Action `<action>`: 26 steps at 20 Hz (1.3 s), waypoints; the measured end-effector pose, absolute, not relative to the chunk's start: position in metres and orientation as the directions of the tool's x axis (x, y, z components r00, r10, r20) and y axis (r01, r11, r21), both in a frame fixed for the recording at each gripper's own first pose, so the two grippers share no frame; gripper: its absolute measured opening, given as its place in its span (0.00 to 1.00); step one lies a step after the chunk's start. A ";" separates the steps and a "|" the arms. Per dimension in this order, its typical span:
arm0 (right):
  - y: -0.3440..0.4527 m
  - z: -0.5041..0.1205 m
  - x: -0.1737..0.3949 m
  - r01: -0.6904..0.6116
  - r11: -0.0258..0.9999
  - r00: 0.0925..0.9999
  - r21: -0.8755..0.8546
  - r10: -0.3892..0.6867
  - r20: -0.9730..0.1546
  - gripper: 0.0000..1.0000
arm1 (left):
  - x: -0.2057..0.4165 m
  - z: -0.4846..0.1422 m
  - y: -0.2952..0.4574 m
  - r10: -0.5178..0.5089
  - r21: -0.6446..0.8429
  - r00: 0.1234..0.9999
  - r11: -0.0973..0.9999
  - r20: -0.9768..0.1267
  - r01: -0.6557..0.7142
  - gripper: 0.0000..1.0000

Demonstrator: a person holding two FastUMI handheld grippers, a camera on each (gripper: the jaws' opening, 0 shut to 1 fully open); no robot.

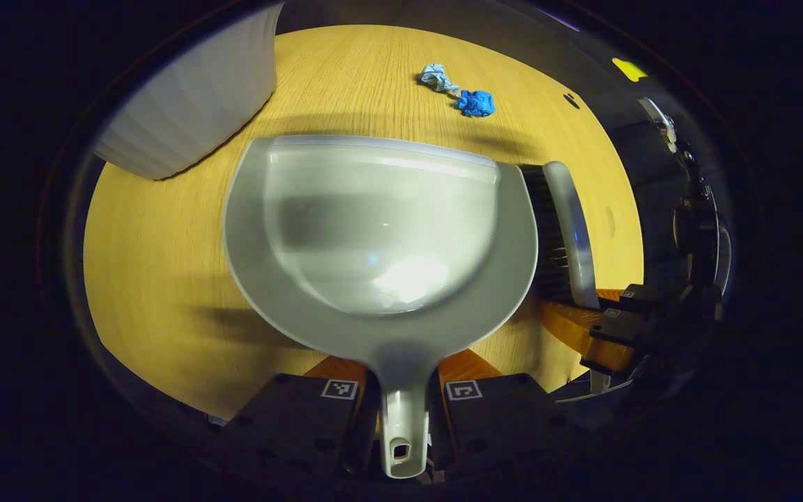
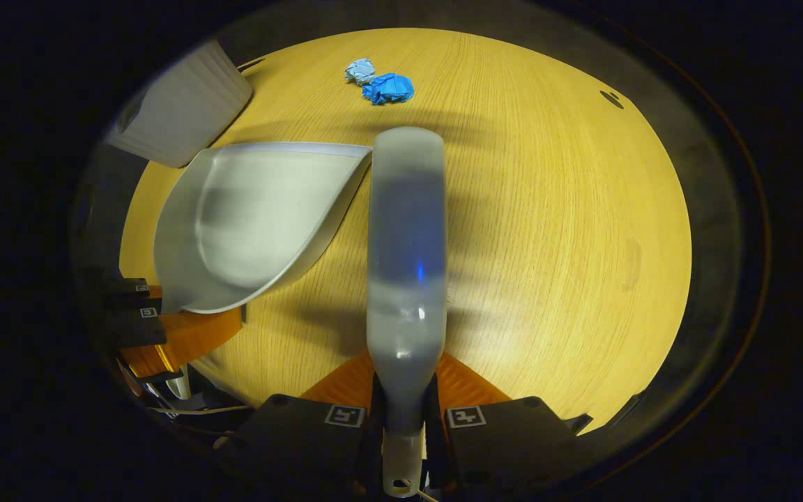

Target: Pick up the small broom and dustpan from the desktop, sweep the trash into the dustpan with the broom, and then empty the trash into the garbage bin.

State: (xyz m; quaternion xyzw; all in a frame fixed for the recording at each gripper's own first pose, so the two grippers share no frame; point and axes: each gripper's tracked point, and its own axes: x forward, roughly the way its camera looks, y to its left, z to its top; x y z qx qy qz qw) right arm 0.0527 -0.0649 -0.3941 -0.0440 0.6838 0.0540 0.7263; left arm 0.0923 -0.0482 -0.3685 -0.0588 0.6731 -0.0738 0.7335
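At frame bottom, left gripper (image 1: 401,418) clamps the dustpan (image 1: 380,230) handle, right gripper (image 2: 403,418) the broom (image 2: 406,237); pickup done. Trash (image 2: 382,84), upper centre on the bench (image 2: 548,209), unswept; bin (image 1: 192,97) upper left.

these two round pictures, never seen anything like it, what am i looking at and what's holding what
Each picture comes from a fisheye camera riding on a hand-held two-finger gripper, looking forward along its fingers. A person holds one gripper in each hand; there is no robot arm.

In the left gripper view, the left gripper is shut on the handle of a pale dustpan. In the right gripper view, the right gripper is shut on the handle of a small broom. The two tools are side by side.

Below is a wooden desktop. Farther ahead lie two crumpled blue scraps of trash. At far left stands a white ribbed garbage bin.
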 end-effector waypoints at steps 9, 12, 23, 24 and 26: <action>-0.112 -0.344 0.144 -0.164 0.986 0.183 -0.016 0.015 -0.983 0.28 | 0.091 -0.362 -0.020 -0.087 -0.072 0.075 0.980 -0.993 0.187 0.29; -0.112 -0.344 0.190 -0.132 0.991 0.186 0.016 0.040 -0.982 0.28 | 0.100 -0.352 -0.007 -0.068 -0.048 0.073 0.966 -0.995 0.254 0.29; -0.104 -0.370 0.342 -0.499 0.854 0.163 -0.147 -0.074 -0.984 0.28 | 0.125 -0.356 0.009 -0.063 -0.038 0.050 0.914 -0.997 0.405 0.30; -0.099 -0.372 0.340 -0.548 0.823 0.148 -0.149 -0.081 -0.986 0.28 | 0.127 -0.356 0.010 -0.062 -0.036 0.049 0.910 -0.997 0.413 0.30; -0.085 -0.378 0.334 -0.634 0.761 0.126 -0.138 -0.075 -0.989 0.27 | 0.132 -0.357 0.012 -0.061 -0.032 0.051 0.900 -0.997 0.435 0.30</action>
